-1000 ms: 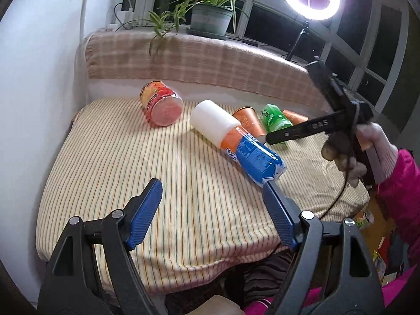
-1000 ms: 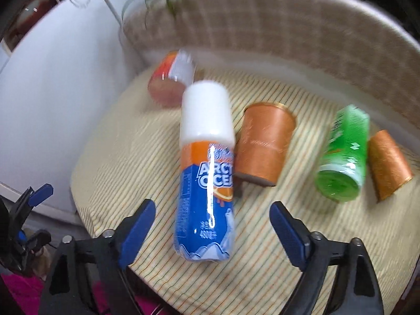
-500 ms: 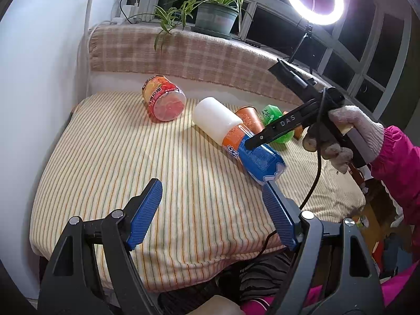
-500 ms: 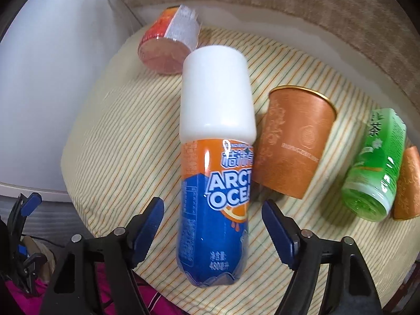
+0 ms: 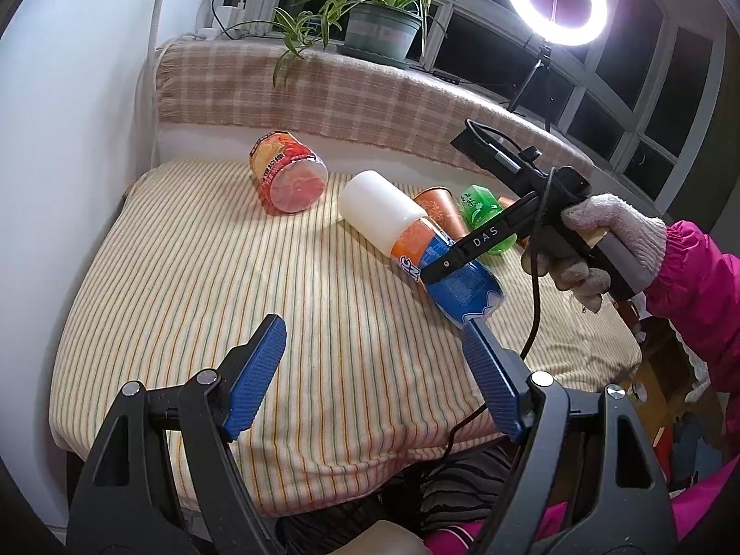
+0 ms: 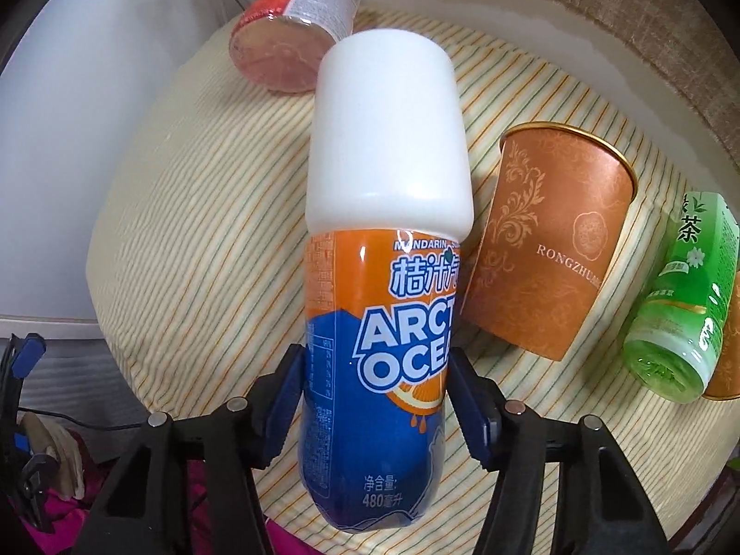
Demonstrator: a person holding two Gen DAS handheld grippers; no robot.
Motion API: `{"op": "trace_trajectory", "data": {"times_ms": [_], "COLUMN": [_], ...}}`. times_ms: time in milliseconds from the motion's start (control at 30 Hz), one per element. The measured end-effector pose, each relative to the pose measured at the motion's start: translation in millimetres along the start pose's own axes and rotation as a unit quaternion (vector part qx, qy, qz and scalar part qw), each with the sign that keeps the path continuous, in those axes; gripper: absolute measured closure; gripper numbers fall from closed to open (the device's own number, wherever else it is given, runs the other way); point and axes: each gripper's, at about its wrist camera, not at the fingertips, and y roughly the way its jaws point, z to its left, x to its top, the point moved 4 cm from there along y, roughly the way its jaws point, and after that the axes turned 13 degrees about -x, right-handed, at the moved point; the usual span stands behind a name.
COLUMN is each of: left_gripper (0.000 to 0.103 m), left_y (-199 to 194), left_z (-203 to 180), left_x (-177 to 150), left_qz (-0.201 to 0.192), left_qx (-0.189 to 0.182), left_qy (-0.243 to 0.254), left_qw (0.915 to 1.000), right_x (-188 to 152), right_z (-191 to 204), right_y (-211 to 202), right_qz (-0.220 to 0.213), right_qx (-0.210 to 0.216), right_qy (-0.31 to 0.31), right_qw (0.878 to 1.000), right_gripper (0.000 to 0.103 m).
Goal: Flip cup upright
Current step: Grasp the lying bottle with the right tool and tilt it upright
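Observation:
A blue-and-orange Arctic Ocean bottle-shaped cup [image 6: 384, 286] with a tall white cap lies on its side on the striped cushion [image 5: 194, 286]. My right gripper [image 6: 375, 397] is shut on its blue lower body, one blue pad on each side. In the left wrist view the right gripper [image 5: 444, 263] reaches over the same cup [image 5: 430, 259]. My left gripper [image 5: 372, 370] is open and empty, above the cushion's front edge, short of the cup.
An orange paper cup [image 6: 550, 249], a green tea bottle [image 6: 680, 314] and a red-orange jar [image 6: 291, 32] lie on their sides around the cup. A second orange cup [image 6: 726, 351] shows at the right edge. A plaid backrest [image 5: 323, 97] runs behind.
My right gripper has moved down onto the lying cup and its jaws have closed from wide open onto the blue body. The left gripper stays open and has barely moved.

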Motion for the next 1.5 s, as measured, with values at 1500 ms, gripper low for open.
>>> {"op": "trace_trajectory", "data": {"times_ms": [1500], "left_gripper": [0.022], "left_y": [33.8], "left_z": [-45.7], "left_x": [21.5], "left_qz": [-0.015], "left_qx": [0.012], "left_qy": [0.059], "left_qw": [0.9981], "right_x": [-100.2], "right_z": [-30.0], "right_y": [-62.1], "right_qz": [-0.327], "right_qx": [-0.121], "right_qy": [0.117], "right_qw": [0.930], "right_gripper": [0.041]}}
